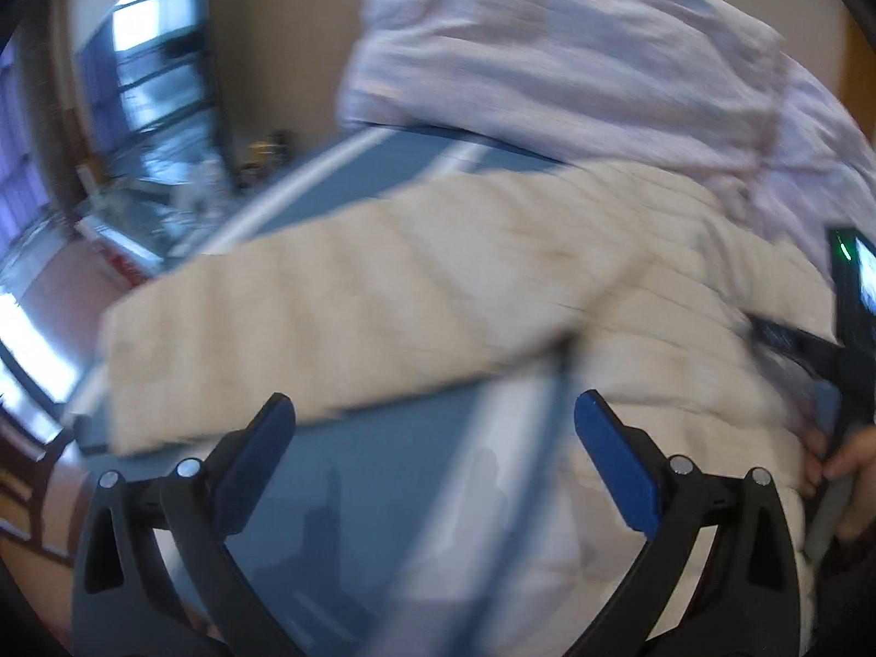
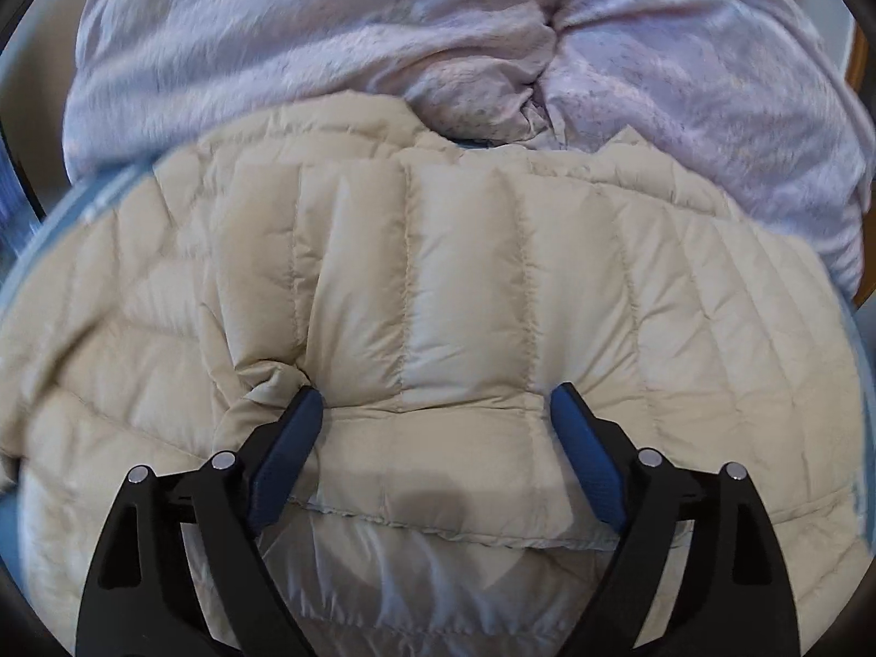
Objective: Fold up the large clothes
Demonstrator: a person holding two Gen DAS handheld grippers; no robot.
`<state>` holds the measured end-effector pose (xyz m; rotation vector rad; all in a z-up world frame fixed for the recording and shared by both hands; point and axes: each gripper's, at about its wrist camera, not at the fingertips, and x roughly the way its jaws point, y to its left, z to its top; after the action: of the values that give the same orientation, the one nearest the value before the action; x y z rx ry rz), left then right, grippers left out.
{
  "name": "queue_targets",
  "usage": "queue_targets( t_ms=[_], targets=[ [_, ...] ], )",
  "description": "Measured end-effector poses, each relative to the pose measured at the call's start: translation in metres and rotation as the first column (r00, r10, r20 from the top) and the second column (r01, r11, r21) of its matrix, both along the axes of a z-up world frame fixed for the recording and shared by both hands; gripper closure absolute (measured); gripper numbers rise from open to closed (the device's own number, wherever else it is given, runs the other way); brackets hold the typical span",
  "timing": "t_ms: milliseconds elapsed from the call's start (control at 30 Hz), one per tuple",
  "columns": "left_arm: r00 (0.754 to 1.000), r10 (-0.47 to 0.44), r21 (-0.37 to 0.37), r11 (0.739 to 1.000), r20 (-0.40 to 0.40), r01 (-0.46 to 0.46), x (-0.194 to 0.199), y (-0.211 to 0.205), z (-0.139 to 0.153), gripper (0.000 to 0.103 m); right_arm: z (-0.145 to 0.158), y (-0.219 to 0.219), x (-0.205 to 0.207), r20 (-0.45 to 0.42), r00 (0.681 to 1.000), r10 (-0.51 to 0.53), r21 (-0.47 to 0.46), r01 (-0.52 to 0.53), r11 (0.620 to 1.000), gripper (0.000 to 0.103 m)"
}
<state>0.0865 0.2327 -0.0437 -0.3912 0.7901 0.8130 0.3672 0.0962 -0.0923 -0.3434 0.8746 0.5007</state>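
- The left gripper is spread wide and empty above the blue table; the jacket's sleeve stretches crosswise just beyond its tips.
- The right gripper (clearly the nearer one) stands apart, pads touching a folded flap without pinching it.
- The cream quilted jacket is puffy, partly folded, with a lilac garment heaped behind.

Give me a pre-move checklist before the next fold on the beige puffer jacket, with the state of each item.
1. Left gripper free: ok, jaws open over the blue table, nothing between them.
2. Right gripper free: ok, jaws wide, tips resting on the beige puffer jacket without pinching it.
3. Sleeve laid across the body: cannot tell, left view blurred.
4. Folded hem edge flat: ok.
5. Lilac bedding clear of the jacket: not ok, it meets the far edge.
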Motion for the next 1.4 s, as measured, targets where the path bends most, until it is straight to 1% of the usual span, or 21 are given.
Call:
queue_targets(
  t_ms=[67,133,233,300,433,567,633,700,767,800,933,967,1000,1100,1133,1233,1300,1333,1367,1400],
  targets=[
    [0.998,0.060,-0.005,0.998,-0.011,-0.060,-0.019,0.021,0.003,0.002,0.002,0.000,0.000,-0.010,1.000,-0.007,-0.011,0.007,1.000,0.014],
    [0.994,0.110,-0.033,0.993,-0.012,-0.110,-0.042,0.041,0.004,0.002,0.006,-0.006,0.000,-0.051,0.999,-0.010,0.010,0.010,1.000,0.013],
    [0.985,0.169,-0.052,0.984,-0.023,-0.170,-0.069,0.065,0.005,0.002,0.012,-0.015,-0.003,-0.082,0.997,-0.011,0.047,0.015,0.999,0.011],
    [0.981,0.195,-0.066,0.978,-0.023,-0.196,-0.086,0.076,0.005,0.002,0.016,-0.024,-0.006,-0.110,0.994,-0.017,0.079,0.026,0.997,0.009],
    [0.973,0.232,-0.119,0.965,-0.014,-0.232,-0.112,0.096,-0.003,0.002,0.021,-0.038,-0.013,-0.146,0.989,-0.018,0.120,0.036,0.992,0.008],
    [0.963,0.268,-0.153,0.951,-0.015,-0.267,-0.127,0.110,-0.012,0.002,0.026,-0.052,-0.020,-0.170,0.985,-0.017,0.153,0.044,0.987,0.008],
    [0.959,0.285,-0.195,0.940,0.003,-0.279,-0.133,0.117,-0.017,0.002,0.029,-0.058,-0.024,-0.183,0.983,-0.011,0.172,0.043,0.984,0.008],
    [0.952,0.306,-0.245,0.925,0.024,-0.291,-0.140,0.124,-0.022,0.009,0.032,-0.064,-0.028,-0.190,0.982,-0.001,0.187,0.038,0.982,0.008],
    [0.945,0.324,-0.293,0.909,0.046,-0.297,-0.144,0.129,-0.026,0.012,0.035,-0.070,-0.031,-0.191,0.982,0.008,0.200,0.031,0.979,0.008],
    [0.939,0.337,-0.299,0.905,0.065,-0.304,-0.148,0.130,-0.026,0.013,0.036,-0.073,-0.033,-0.190,0.982,0.011,0.206,0.029,0.978,0.008],
    [0.927,0.364,-0.326,0.890,0.088,-0.319,-0.153,0.136,-0.026,0.019,0.041,-0.084,-0.036,-0.183,0.983,0.021,0.230,0.022,0.973,0.008],
    [0.925,0.369,-0.326,0.888,0.088,-0.323,-0.154,0.137,-0.026,0.021,0.041,-0.085,-0.036,-0.183,0.983,0.021,0.231,0.022,0.973,0.008],
    [0.925,0.372,-0.324,0.887,0.083,-0.328,-0.153,0.137,-0.026,0.027,0.041,-0.087,-0.036,-0.182,0.983,0.022,0.233,0.021,0.972,0.008],
    [0.926,0.371,-0.312,0.889,0.063,-0.335,-0.148,0.134,-0.025,0.039,0.039,-0.090,-0.036,-0.186,0.982,0.025,0.233,0.019,0.972,0.008],
    [0.927,0.371,-0.309,0.890,0.059,-0.336,-0.145,0.133,-0.025,0.041,0.038,-0.090,-0.036,-0.189,0.982,0.027,0.234,0.018,0.972,0.008],
    [0.929,0.366,-0.304,0.892,0.049,-0.336,-0.140,0.132,-0.025,0.051,0.036,-0.093,-0.037,-0.192,0.981,0.032,0.234,0.015,0.972,0.008],
    [0.931,0.362,-0.292,0.895,0.036,-0.337,-0.135,0.131,-0.025,0.066,0.035,-0.095,-0.037,-0.193,0.981,0.035,0.237,0.012,0.972,0.008],
    [0.932,0.362,-0.283,0.897,0.026,-0.340,-0.133,0.131,-0.025,0.072,0.036,-0.097,-0.037,-0.192,0.981,0.037,0.239,0.010,0.971,0.008],
    [0.934,0.357,-0.284,0.898,0.025,-0.336,-0.131,0.132,-0.026,0.083,0.036,-0.099,-0.037,-0.189,0.981,0.038,0.241,0.009,0.970,0.008],
    [0.937,0.349,-0.291,0.899,0.028,-0.326,-0.130,0.132,-0.026,0.091,0.037,-0.102,-0.037,-0.181,0.983,0.039,0.243,0.006,0.970,0.008]
  ],
)
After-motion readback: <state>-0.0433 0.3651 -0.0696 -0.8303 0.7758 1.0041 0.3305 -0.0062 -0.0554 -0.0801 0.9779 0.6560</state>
